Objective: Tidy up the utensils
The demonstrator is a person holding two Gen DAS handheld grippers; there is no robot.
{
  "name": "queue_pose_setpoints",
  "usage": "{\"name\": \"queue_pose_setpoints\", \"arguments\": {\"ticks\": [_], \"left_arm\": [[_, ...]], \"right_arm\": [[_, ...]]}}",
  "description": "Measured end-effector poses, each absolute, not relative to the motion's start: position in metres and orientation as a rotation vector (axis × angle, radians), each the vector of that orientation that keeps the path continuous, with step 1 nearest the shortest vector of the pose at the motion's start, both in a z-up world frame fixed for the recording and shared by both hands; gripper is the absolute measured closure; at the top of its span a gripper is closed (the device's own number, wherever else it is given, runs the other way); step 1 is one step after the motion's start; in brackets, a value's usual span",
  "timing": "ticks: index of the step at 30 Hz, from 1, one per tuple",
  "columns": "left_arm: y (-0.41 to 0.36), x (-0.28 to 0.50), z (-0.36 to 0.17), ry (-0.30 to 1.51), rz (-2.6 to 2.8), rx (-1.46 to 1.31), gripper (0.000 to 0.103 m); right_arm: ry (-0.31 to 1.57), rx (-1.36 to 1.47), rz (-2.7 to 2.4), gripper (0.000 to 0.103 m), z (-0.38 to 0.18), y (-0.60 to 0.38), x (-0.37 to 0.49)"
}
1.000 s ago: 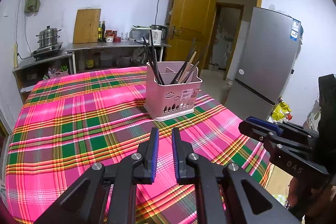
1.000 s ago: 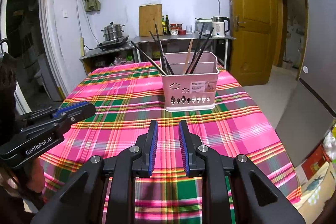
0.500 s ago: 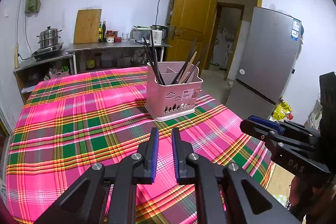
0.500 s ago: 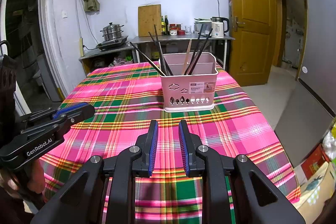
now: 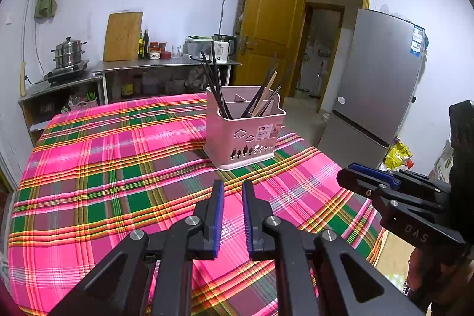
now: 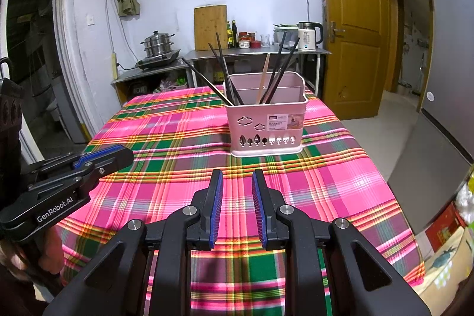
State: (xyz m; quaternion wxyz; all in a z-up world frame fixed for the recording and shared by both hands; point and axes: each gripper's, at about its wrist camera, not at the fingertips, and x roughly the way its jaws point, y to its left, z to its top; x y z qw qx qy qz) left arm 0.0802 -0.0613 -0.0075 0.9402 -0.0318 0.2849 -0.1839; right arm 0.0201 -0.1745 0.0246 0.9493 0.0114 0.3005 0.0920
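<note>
Plaid tablecloth across the lower half of both views, pink, green and yellow, spread flat. Pink utensil basket upright at frame centre, divided into compartments, dark chopsticks leaning left in one side, a pale wooden one with more dark sticks in the other. Left gripper and right gripper at lower centre of own views, above the cloth, well short of the basket, jaws slightly parted, nothing between them.
</note>
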Motion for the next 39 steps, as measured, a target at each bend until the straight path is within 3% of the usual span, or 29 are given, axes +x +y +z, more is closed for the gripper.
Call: {"name": "queue_pose_setpoints", "arguments": {"ticks": [39], "left_arm": [[-0.0643, 0.0792, -0.0115, 0.589, -0.395, -0.050, 0.092]], "right_arm": [[0.616, 0.025, 0.187, 0.082, 0.0236, -0.1740, 0.0206]]}}
